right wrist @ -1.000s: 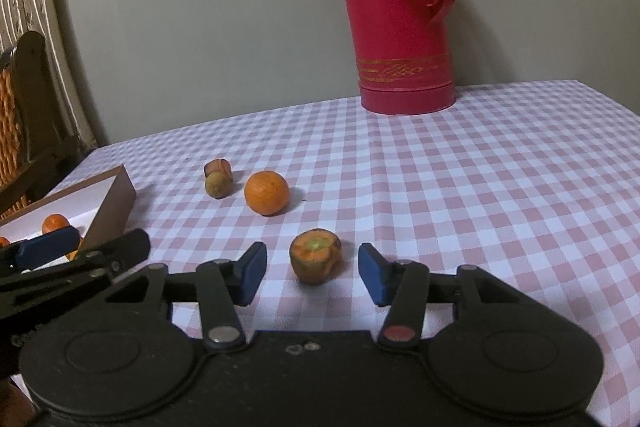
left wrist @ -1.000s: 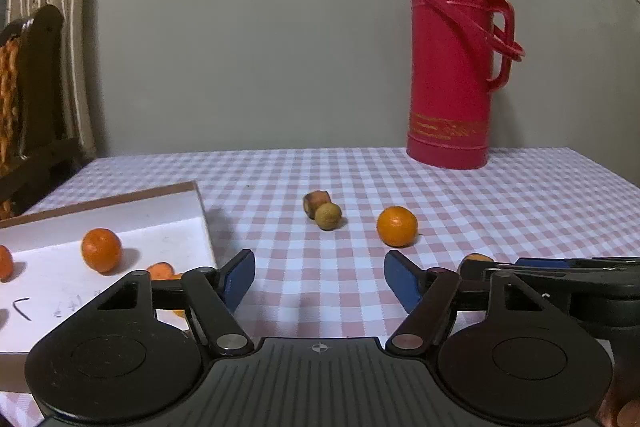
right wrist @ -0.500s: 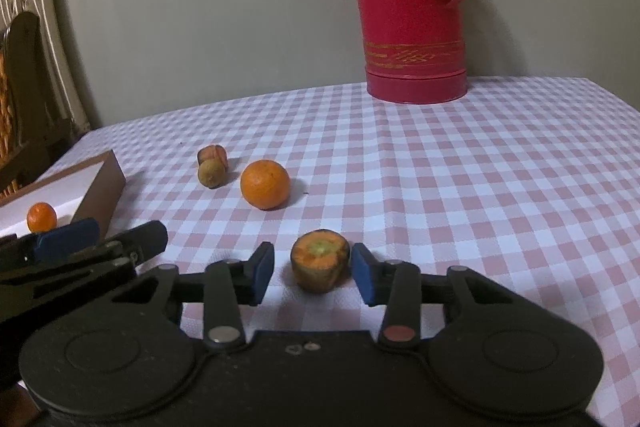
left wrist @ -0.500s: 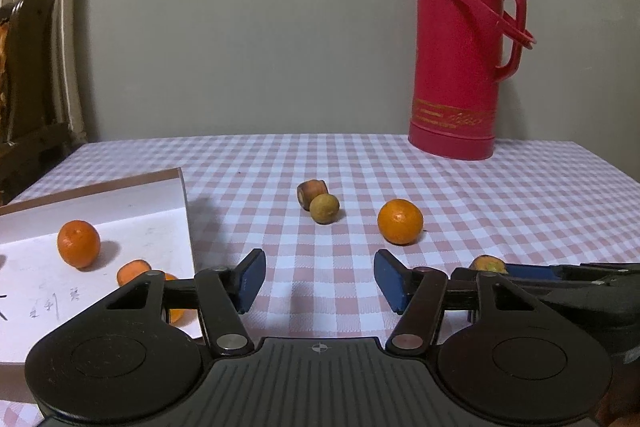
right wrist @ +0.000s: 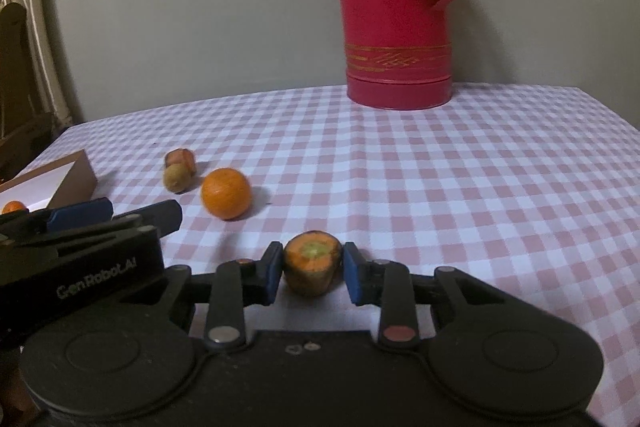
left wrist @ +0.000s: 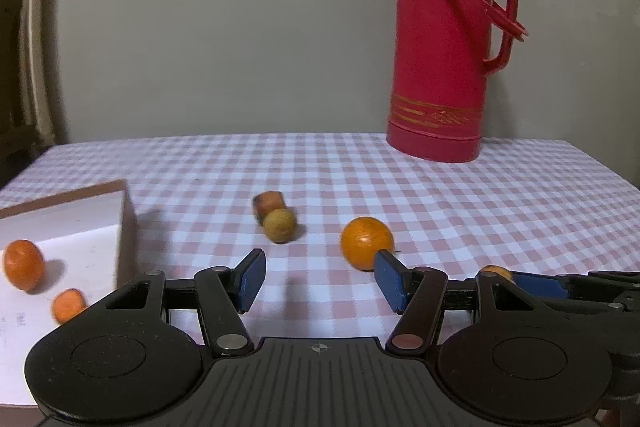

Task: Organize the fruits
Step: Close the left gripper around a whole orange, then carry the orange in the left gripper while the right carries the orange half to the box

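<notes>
My right gripper [right wrist: 309,273] is shut on a cut orange fruit piece [right wrist: 312,267] that rests on the checked tablecloth. My left gripper [left wrist: 318,279] is open and empty, low over the cloth. An orange [left wrist: 366,242] lies just beyond its right finger; it also shows in the right wrist view [right wrist: 226,193]. A small brown fruit [left wrist: 270,203] and a yellow-green fruit [left wrist: 280,225] touch each other further back. A white box [left wrist: 60,227] at the left holds an orange [left wrist: 23,264] and a small orange piece [left wrist: 69,304].
A tall red thermos [left wrist: 444,43] stands at the back right of the table. A dark wooden chair [right wrist: 16,75] is at the far left. The right gripper's body [left wrist: 568,291] lies close beside my left gripper.
My right gripper moved forward around the cut fruit piece and closed on it. My left gripper shifted to the right, away from the white box, and stayed open.
</notes>
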Demonstrator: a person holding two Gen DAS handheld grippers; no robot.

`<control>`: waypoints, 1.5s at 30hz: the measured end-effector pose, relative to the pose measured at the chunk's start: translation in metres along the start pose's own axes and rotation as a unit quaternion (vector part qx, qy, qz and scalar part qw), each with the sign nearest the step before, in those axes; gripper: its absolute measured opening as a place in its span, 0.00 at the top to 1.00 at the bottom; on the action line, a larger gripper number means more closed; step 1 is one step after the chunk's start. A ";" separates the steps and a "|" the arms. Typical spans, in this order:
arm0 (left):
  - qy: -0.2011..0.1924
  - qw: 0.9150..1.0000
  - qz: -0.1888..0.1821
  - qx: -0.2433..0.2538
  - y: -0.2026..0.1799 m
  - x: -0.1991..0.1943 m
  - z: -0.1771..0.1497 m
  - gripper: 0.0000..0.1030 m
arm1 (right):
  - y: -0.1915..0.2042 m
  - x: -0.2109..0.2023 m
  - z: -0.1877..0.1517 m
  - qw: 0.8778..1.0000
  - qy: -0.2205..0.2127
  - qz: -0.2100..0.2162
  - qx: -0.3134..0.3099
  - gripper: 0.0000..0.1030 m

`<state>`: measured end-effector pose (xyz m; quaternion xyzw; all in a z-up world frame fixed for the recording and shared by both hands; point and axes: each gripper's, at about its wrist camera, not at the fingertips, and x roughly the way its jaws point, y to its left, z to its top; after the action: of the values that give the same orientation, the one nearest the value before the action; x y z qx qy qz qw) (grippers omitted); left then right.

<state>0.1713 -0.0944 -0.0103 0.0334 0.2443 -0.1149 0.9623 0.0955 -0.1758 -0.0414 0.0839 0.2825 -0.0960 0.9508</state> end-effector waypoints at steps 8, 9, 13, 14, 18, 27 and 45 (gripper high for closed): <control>0.006 1.000 -0.009 -0.011 -0.010 0.017 0.005 0.41 | -0.013 0.007 0.004 1.000 -0.004 -0.014 0.004 0.77; 0.008 1.000 -0.010 -0.010 -0.012 0.020 0.006 0.41 | -0.015 0.007 0.005 1.000 -0.004 -0.016 0.009 0.77; 0.017 1.000 -0.015 -0.012 -0.020 0.032 0.012 0.41 | -0.023 0.007 0.007 1.000 -0.006 -0.021 0.022 0.77; 0.020 1.000 -0.017 -0.013 -0.022 0.036 0.014 0.41 | -0.025 0.007 0.007 0.999 -0.006 -0.022 0.024 0.77; 0.035 0.999 -0.020 -0.015 -0.027 0.045 0.016 0.41 | -0.031 0.008 0.007 0.999 -0.005 -0.025 0.034 0.77; 0.063 0.997 -0.022 -0.024 -0.028 0.056 0.016 0.54 | -0.034 0.010 0.008 0.999 -0.007 -0.025 0.044 0.77; 0.056 0.998 -0.018 -0.011 -0.017 0.021 0.000 0.63 | -0.029 -0.002 0.011 0.999 -0.019 -0.008 0.043 0.77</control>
<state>0.1850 -0.1149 -0.0203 0.0254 0.3000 -0.1275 0.9450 0.0929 -0.2055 -0.0342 0.1205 0.2611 -0.1176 0.9505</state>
